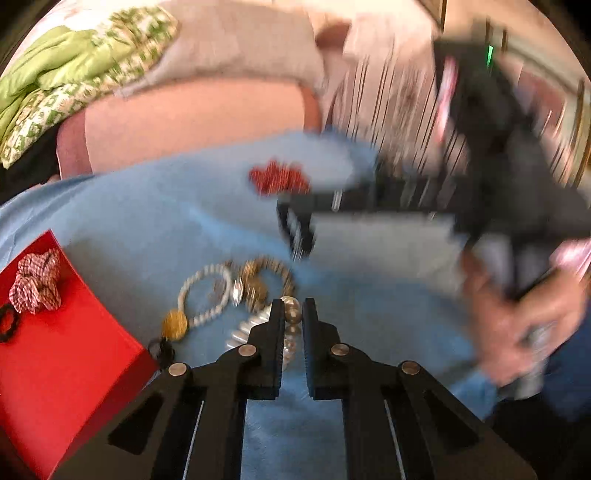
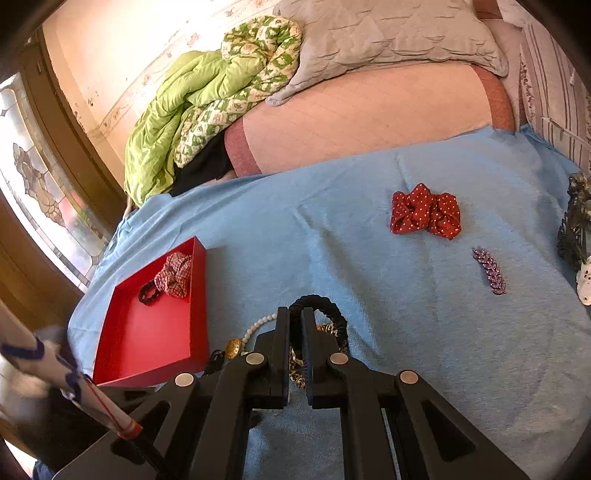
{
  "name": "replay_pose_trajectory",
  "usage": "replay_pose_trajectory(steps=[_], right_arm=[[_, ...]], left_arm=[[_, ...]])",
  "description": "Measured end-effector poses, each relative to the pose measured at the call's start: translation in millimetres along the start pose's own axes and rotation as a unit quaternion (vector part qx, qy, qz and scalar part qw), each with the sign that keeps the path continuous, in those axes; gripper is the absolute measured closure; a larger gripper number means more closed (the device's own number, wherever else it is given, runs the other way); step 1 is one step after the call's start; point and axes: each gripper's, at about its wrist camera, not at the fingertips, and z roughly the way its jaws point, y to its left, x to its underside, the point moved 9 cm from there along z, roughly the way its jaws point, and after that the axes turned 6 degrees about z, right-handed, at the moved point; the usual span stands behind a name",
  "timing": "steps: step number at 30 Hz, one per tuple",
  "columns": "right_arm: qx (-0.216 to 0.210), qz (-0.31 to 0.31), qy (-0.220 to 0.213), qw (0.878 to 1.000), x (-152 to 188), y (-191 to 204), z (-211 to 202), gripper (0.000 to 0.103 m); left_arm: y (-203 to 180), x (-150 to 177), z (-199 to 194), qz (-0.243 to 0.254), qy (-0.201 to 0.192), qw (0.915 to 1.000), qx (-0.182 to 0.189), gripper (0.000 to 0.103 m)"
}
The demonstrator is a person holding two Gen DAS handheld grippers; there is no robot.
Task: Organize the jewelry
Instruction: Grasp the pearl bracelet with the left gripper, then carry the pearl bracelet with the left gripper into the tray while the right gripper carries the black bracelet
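Observation:
My right gripper [image 2: 294,314] is shut on a black braided hair band [image 2: 321,306] and holds it above a heap of jewelry [image 2: 258,332] beside the red tray [image 2: 147,339]. The tray holds a checked scrunchie [image 2: 173,275] and a small black hair tie [image 2: 147,293]. My left gripper [image 1: 294,308] hovers over the jewelry heap [image 1: 229,291], its jaws nearly closed around a silver bead necklace [image 1: 291,314]. The right gripper [image 1: 295,229] shows blurred in the left wrist view. A red dotted scrunchie [image 2: 424,214] and a purple hair clip [image 2: 489,271] lie on the blue cloth [image 2: 406,295].
A green quilt [image 2: 192,110] and a grey pillow [image 2: 388,33] lie at the far side of the bed. A dark ornate stand [image 2: 576,221] stands at the right edge. A stained-glass window [image 2: 33,184] is on the left.

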Motion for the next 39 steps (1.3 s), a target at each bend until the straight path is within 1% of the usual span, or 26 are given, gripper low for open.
replay_pose_trajectory(steps=[2, 4, 6, 9, 11, 15, 20, 24, 32, 39], right_arm=[[-0.003, -0.003, 0.0, 1.0, 0.6, 2.0, -0.9, 0.096], [-0.006, -0.006, 0.001, 1.0, 1.6, 4.8, -1.3, 0.096], [-0.009, -0.009, 0.001, 1.0, 2.7, 7.8, -1.5, 0.096], [-0.014, -0.014, 0.001, 1.0, 3.5, 12.9, -1.5, 0.096], [-0.017, -0.017, 0.001, 1.0, 3.9, 16.0, -1.1, 0.096], [-0.023, -0.023, 0.003, 0.999, 5.4, 21.8, -0.2, 0.096], [-0.028, -0.03, 0.002, 0.999, 7.2, 26.9, -1.5, 0.096], [-0.029, -0.036, 0.002, 0.999, 9.7, 30.6, -1.9, 0.096], [-0.028, -0.038, 0.005, 0.999, 12.2, 32.8, -0.5, 0.096], [-0.034, -0.046, 0.009, 0.998, 16.6, 44.0, 3.2, 0.096]], left_arm=[[6.1, -11.6, -16.9, -0.016, -0.033, 0.9993, 0.007, 0.094], [12.6, -17.7, -26.2, -0.022, -0.051, 0.9985, 0.003, 0.094], [20.9, -19.6, -32.3, -0.032, -0.063, 0.9975, -0.01, 0.094], [25.5, -17.5, -34.3, -0.04, -0.064, 0.9969, -0.022, 0.094], [31.5, -20.5, -33.2, -0.038, -0.062, 0.9966, -0.037, 0.094], [36.7, -19.1, -44.8, -0.05, -0.073, 0.9949, -0.048, 0.094], [42.2, -21.0, -46.5, -0.051, -0.076, 0.994, -0.06, 0.094], [46.2, -20.0, -47.3, -0.052, -0.074, 0.9933, -0.072, 0.094], [63.4, -18.8, -53.4, -0.069, -0.077, 0.9893, -0.103, 0.094], [72.6, -13.9, -56.0, -0.076, -0.07, 0.9879, -0.116, 0.094]])
